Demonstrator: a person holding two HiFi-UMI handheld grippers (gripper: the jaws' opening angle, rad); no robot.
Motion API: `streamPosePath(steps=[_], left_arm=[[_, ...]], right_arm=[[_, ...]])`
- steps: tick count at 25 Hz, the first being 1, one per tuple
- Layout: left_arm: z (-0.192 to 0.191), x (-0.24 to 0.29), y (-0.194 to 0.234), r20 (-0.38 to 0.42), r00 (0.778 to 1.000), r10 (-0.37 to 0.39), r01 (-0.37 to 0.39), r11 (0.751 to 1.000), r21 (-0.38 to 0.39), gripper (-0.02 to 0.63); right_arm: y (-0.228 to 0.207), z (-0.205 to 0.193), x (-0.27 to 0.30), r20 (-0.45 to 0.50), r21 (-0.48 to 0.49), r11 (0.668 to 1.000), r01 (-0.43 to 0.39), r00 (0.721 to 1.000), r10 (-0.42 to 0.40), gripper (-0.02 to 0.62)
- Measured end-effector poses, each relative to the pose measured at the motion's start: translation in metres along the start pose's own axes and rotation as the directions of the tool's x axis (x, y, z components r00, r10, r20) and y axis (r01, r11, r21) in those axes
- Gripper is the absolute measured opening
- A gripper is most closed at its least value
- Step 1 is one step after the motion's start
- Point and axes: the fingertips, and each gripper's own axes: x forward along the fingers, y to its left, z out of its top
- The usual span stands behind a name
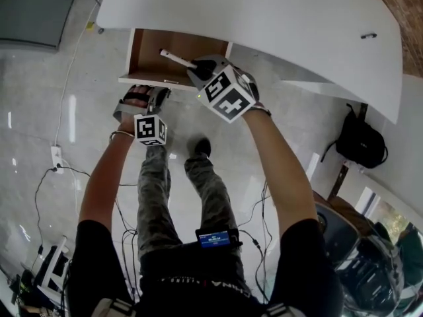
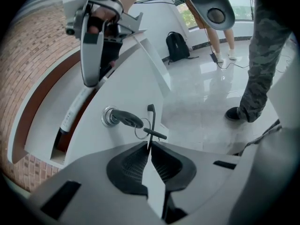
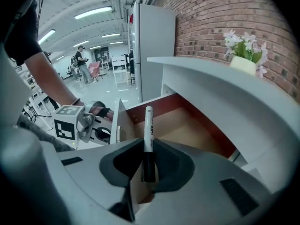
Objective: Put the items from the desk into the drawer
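The drawer (image 1: 173,53) under the white desk (image 1: 264,18) stands open, its brown inside bare. My right gripper (image 1: 201,68) is shut on a white marker with a black cap (image 3: 148,135), which points over the drawer's front edge into the drawer (image 3: 192,125). In the left gripper view the marker (image 2: 77,106) hangs over the open drawer. My left gripper (image 2: 149,146) is shut on the thin black handle (image 2: 151,121) on the white drawer front (image 2: 126,88), beside a key (image 2: 123,118) that sits in the lock. In the head view the left gripper (image 1: 156,99) rests at the drawer front.
A pot of white flowers (image 3: 244,55) stands on the desk top. A black backpack (image 1: 360,140) leans by the desk's right end. A power strip with cables (image 1: 56,157) lies on the floor at the left. My legs (image 1: 198,183) are below the drawer.
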Motion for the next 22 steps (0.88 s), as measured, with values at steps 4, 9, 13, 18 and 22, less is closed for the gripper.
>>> streamPosePath(steps=[4,9,13,18,22], left_arm=[[-0.003,0.005,-0.003,0.009,0.999,0.032,-0.032,0.999,0.018,0.026],[-0.005,0.011,-0.008,0.027,0.998,0.055,-0.056,0.998,0.025,0.026],[-0.002,0.015,-0.008,0.04,0.997,0.066,-0.067,0.997,0.025,0.026],[-0.004,0.016,-0.009,0.045,0.996,0.076,-0.077,0.997,0.027,0.026],[-0.003,0.018,-0.009,0.044,0.996,0.082,-0.084,0.996,0.03,0.026]], right_arm=[[-0.006,-0.008,0.032,-0.047,-0.036,0.997,-0.066,0.997,0.065,0.072],[-0.016,-0.023,0.064,-0.112,-0.064,0.994,-0.094,0.99,0.087,0.072],[-0.022,-0.036,0.085,-0.168,-0.093,0.99,-0.104,0.982,0.087,0.072],[-0.018,-0.039,0.11,-0.223,-0.11,0.988,-0.106,0.972,0.08,0.072],[-0.016,-0.044,0.123,-0.235,-0.123,0.985,-0.123,0.968,0.092,0.072]])
